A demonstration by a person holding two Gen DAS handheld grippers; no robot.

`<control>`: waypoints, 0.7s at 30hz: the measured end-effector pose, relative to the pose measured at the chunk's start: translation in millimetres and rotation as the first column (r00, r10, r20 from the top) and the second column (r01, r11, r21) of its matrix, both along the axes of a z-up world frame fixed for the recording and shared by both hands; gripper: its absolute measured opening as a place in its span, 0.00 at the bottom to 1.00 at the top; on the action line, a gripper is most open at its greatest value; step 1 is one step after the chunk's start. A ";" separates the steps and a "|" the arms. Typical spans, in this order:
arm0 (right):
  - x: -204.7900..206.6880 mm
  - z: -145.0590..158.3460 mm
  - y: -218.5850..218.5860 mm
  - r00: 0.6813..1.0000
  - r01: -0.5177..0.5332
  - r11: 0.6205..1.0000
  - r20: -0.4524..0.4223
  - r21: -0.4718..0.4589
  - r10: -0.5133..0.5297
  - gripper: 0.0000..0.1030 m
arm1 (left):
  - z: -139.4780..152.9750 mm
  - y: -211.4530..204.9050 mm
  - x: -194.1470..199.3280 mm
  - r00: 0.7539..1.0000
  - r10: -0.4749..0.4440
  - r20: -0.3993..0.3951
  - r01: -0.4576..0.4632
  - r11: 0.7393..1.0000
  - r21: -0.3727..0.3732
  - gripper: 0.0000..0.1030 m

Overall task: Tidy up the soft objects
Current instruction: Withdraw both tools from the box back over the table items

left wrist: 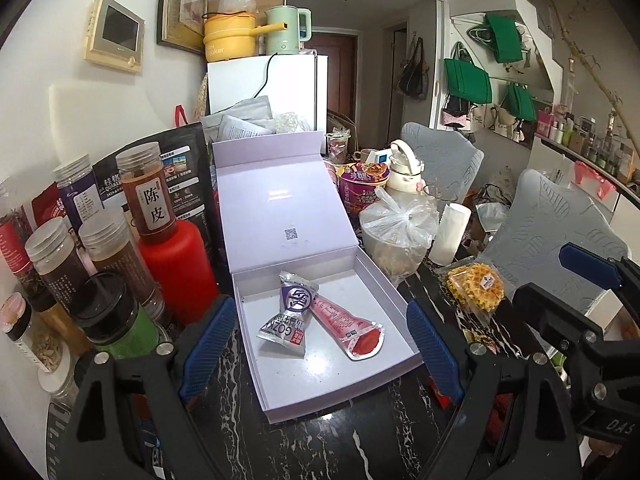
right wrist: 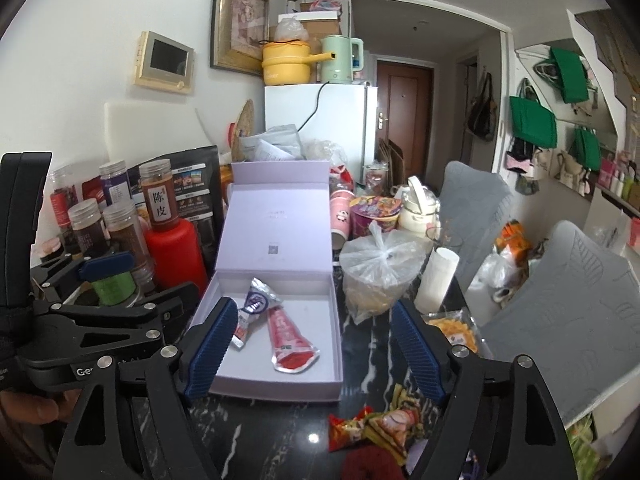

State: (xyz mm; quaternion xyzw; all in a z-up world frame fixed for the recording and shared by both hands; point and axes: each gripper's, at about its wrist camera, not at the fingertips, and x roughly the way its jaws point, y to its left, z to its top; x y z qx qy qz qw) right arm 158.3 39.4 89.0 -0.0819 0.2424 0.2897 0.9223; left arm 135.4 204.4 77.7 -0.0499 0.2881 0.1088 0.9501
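An open lilac box (left wrist: 280, 396) lies on the dark marble table with its lid tilted back. Inside it lie a silver-purple packet (left wrist: 288, 316) and a pink-red pouch (left wrist: 352, 328). My left gripper (left wrist: 320, 352) hovers open just in front of the box, with nothing between its blue pads. At the right edge is my right gripper (left wrist: 544, 276). In the right wrist view my right gripper (right wrist: 316, 350) is open and empty in front of the box (right wrist: 280, 390), packet (right wrist: 256, 304) and pouch (right wrist: 290, 340). Loose snack packets (right wrist: 380, 428) lie below it. My left gripper (right wrist: 160, 276) shows at the left.
Jars and a red bottle (left wrist: 176, 272) crowd the box's left side. A bowl in a knotted plastic bag (left wrist: 400, 228), a white roll (left wrist: 452, 232) and a waffle packet (left wrist: 474, 286) stand to its right. Grey chairs (left wrist: 552, 232) line the table's right edge. A hand (right wrist: 36, 404) holds the left gripper.
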 end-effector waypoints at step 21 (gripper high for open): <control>-55.3 -28.8 -58.8 0.995 0.097 0.995 0.003 0.002 -0.097 0.86 | -39.7 -55.4 -34.3 0.993 -0.114 -0.026 0.113 0.993 -0.036 0.85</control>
